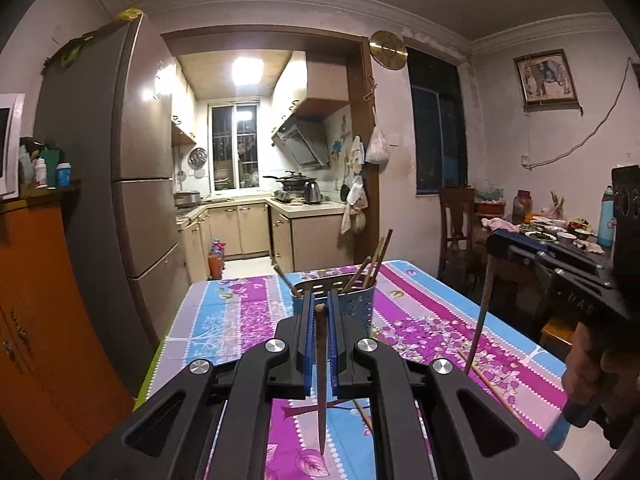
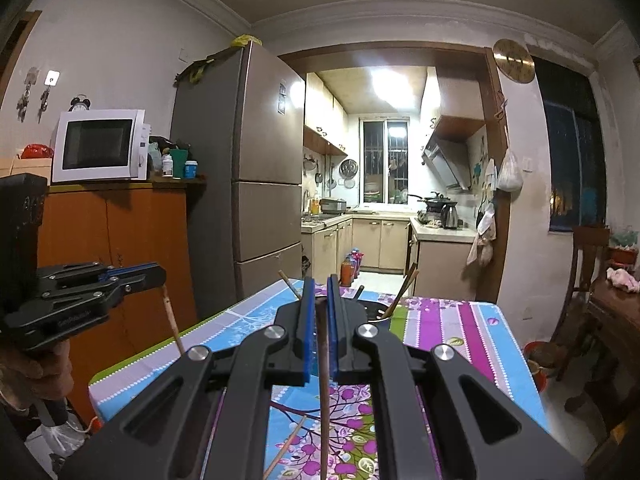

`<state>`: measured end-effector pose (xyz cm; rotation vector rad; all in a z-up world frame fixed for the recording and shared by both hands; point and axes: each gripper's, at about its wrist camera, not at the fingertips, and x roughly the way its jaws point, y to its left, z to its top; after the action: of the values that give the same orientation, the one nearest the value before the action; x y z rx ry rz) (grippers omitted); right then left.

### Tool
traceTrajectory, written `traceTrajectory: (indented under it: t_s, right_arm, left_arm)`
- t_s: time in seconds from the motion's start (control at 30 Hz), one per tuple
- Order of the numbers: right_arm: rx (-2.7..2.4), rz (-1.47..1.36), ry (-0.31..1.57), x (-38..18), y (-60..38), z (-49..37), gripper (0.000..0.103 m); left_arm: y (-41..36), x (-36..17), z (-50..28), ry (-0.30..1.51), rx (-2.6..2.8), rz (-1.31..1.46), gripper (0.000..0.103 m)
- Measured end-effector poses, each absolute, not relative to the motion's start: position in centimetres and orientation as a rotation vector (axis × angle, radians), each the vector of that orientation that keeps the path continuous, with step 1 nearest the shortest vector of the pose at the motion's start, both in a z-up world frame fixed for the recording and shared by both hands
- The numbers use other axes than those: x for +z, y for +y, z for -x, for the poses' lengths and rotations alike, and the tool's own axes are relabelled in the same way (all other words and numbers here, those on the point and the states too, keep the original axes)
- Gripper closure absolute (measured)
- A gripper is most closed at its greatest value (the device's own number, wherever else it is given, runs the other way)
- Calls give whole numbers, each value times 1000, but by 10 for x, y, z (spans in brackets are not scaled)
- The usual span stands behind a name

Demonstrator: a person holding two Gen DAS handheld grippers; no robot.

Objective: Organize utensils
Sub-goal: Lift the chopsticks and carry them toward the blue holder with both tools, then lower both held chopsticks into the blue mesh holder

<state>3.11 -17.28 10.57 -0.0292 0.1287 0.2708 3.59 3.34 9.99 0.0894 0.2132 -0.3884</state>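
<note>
A utensil holder [image 1: 352, 300] stands on the table [image 1: 224, 320] toward its far end, with chopsticks [image 1: 376, 260] upright in it. Loose chopsticks [image 1: 492, 384] lie on the table nearer the cameras. Behind the table are the fridge [image 1: 132, 184], to the left, and the kitchen doorway.

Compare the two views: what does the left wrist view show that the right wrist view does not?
Only the left wrist view shows the elephant picture and the blue bottle. Only the right wrist view shows the microwave. Both show the utensil holder on the table, and left tongs and right tongs each shut on a chopstick.
</note>
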Motion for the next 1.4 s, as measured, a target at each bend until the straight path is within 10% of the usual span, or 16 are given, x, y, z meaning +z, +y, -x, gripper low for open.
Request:
traceTrajectory:
  t_s: [0.83, 1.4]
  right_arm:
    - [215, -78, 58, 205, -203, -168, 98]
    - [159, -112, 67, 187, -201, -260, 98]
  left_arm:
    - [-15, 229, -197, 114, -428, -52, 96]
    - [-32, 189, -275, 170, -426, -25, 96]
